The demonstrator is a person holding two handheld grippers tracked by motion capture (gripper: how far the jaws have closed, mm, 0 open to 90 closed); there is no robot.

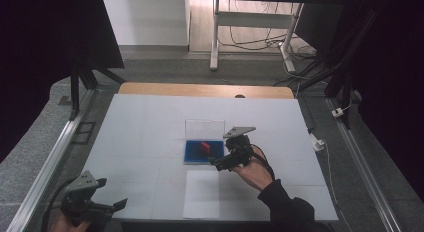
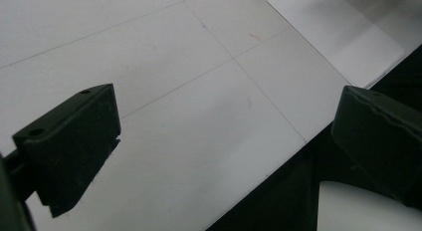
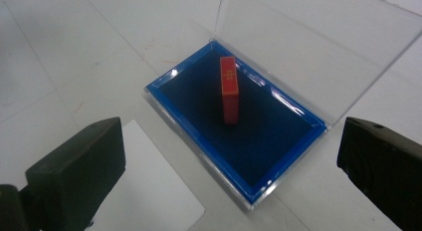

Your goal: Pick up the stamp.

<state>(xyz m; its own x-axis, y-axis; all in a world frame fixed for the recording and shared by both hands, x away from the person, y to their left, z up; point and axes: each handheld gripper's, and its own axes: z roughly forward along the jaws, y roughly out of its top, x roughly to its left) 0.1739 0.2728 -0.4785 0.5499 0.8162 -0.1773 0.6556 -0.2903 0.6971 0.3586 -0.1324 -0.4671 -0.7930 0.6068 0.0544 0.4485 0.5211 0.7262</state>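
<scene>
Approaching the red stamp point(image 3: 229, 89) upright in the blue case point(image 3: 278, 141): right gripper point(image 3: 231, 166) jaws spread. Next: straddle and pinch it. Left gripper point(image 2: 224, 141) idles, jaws spread.

Deep blue lining inside the case point(image 3: 268, 141), with a clear, colourless lid point(image 3: 318, 47) standing open behind. Red block point(image 3: 229, 89) on the blue, with a thin yellowish edge line and a small yellowish mark on its narrow top face. Plain white sheet of paper point(image 1: 202, 194), brighter than the pale grey-white worktop point(image 1: 140, 142) marked with faint thin grid lines and a few tiny reddish marks. Light wooden brown along the far edge of the worktop. Matt black on the right hand-held gripper point(image 3: 234, 171) and the left hand-held gripper point(image 2: 219, 141), grey top plates. Black sleeve point(image 1: 290, 207). Speckled grey floor point(image 1: 30, 142).
</scene>
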